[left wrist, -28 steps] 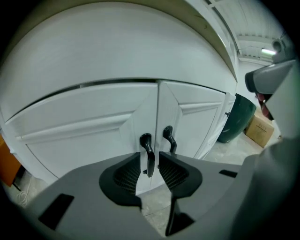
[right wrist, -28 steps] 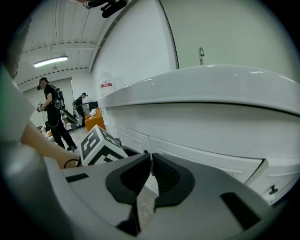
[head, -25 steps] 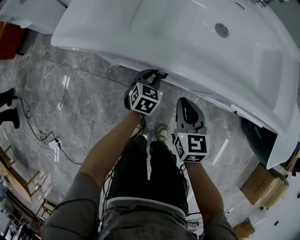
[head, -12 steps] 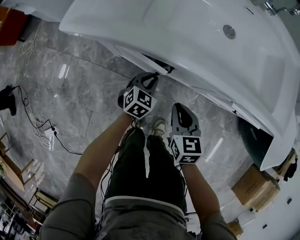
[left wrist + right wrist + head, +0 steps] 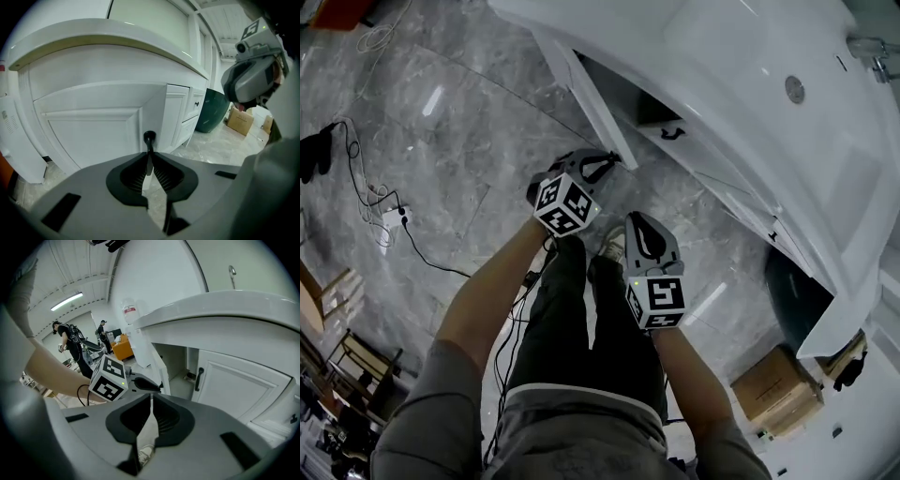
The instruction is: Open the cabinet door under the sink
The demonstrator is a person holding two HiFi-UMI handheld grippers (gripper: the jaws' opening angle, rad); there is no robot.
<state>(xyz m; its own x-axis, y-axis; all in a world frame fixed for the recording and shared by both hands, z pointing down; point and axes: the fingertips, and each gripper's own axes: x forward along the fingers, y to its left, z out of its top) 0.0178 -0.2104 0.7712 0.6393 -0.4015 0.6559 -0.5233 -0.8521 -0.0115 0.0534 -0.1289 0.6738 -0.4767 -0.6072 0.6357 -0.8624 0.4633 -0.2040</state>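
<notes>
White cabinet door (image 5: 587, 96) under the sink (image 5: 722, 66) stands partly swung out, hinged at its far end. The left gripper (image 5: 149, 161) clamps its upright black handle (image 5: 149, 138) at the near edge. The right gripper (image 5: 151, 409), closed and empty, hangs just right.

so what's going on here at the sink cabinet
A person stands at a white sink with a gripper in each hand. The left gripper is clamped on the black handle of the left cabinet door, which stands partly open. The right gripper is shut on nothing and hangs free beside it. The other door is closed.
</notes>
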